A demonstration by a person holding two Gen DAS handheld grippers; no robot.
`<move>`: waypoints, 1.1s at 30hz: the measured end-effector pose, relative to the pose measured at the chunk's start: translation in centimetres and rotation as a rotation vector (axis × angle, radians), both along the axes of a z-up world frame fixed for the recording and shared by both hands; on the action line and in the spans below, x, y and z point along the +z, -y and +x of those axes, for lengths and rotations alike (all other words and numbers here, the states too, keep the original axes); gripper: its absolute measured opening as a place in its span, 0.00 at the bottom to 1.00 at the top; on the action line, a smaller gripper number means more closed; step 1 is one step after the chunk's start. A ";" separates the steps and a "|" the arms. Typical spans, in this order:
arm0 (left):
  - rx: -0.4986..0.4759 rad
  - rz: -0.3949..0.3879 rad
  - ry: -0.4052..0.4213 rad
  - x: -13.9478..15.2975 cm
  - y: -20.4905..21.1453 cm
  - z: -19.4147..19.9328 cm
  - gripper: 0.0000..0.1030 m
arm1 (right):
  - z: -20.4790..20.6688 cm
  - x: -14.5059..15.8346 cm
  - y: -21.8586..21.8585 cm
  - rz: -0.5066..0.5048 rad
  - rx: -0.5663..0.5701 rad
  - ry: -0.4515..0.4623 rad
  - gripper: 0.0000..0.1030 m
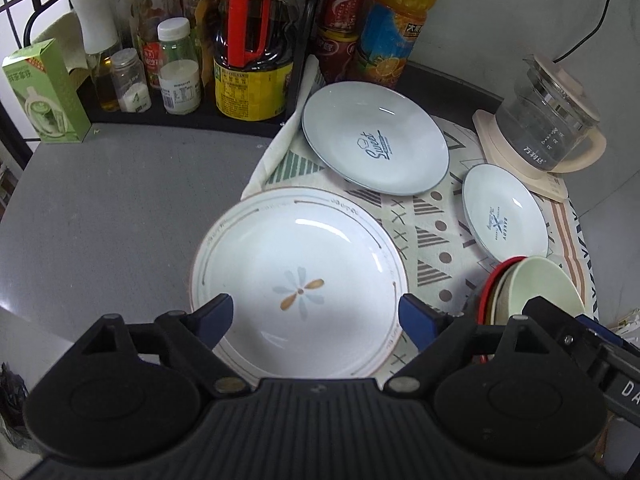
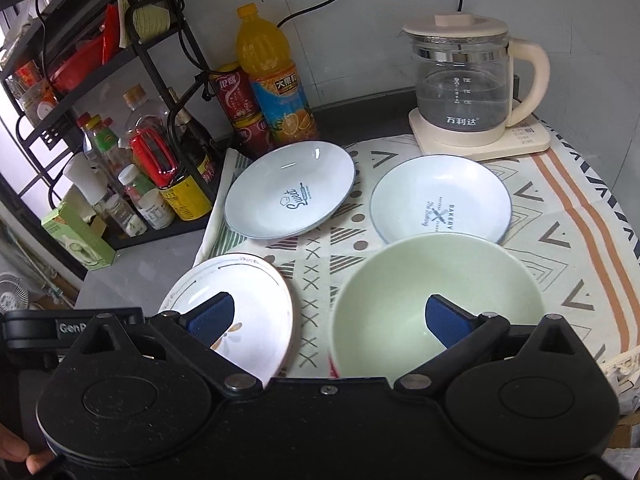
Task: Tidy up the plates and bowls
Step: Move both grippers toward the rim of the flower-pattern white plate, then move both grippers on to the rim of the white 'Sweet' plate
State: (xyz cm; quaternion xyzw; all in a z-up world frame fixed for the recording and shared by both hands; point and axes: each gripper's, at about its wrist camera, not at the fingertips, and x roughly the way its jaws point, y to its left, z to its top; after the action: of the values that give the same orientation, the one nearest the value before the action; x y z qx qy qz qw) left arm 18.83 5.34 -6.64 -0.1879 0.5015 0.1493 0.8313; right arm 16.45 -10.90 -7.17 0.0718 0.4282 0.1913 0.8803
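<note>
Grippers, left (image 1: 316, 320) and right (image 2: 328, 320), gape empty over flower plate (image 1: 296, 276) and green bowl (image 2: 436, 300), lower frame; plate's overhanging rim risks tipping off cloth (image 1: 432, 240)

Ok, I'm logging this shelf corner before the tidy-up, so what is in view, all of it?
flower plate: 1, white, front left, half on the cloth
Sweet plate: 1, pale blue-white, on the cloth at the back
Bakery plate: 1, white with blue rim, right of the Sweet plate
stacked bowls: a nested stack, count unclear, pale green on top, red rim below, front right
patterned cloth: 1, cream, under the dishes
kettle: 1, glass and cream, back right
orange drink bottle: 1, back
red cans: 2, stacked
condiment bottles: several, back left
green box: 1, far left
left gripper: open, empty
right gripper: open, empty
</note>
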 end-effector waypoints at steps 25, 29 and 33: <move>-0.148 -0.071 0.055 -1.0 -7.3 4.1 0.86 | 1.0 -0.5 -7.4 -0.032 -0.162 -0.010 0.99; -0.172 -0.097 0.072 -1.3 -7.9 5.1 0.86 | 1.7 -0.7 -8.1 -0.037 -0.183 -0.012 0.96; -0.193 -0.109 0.096 -1.5 -8.1 6.2 0.85 | 2.5 -0.9 -8.7 -0.034 -0.199 -0.016 0.92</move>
State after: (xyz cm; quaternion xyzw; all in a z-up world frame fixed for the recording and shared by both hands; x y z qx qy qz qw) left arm 25.03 13.45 -8.18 -0.1906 0.4840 0.0321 0.8535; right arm 18.96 -2.22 -8.03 0.1004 0.4292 0.0949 0.8926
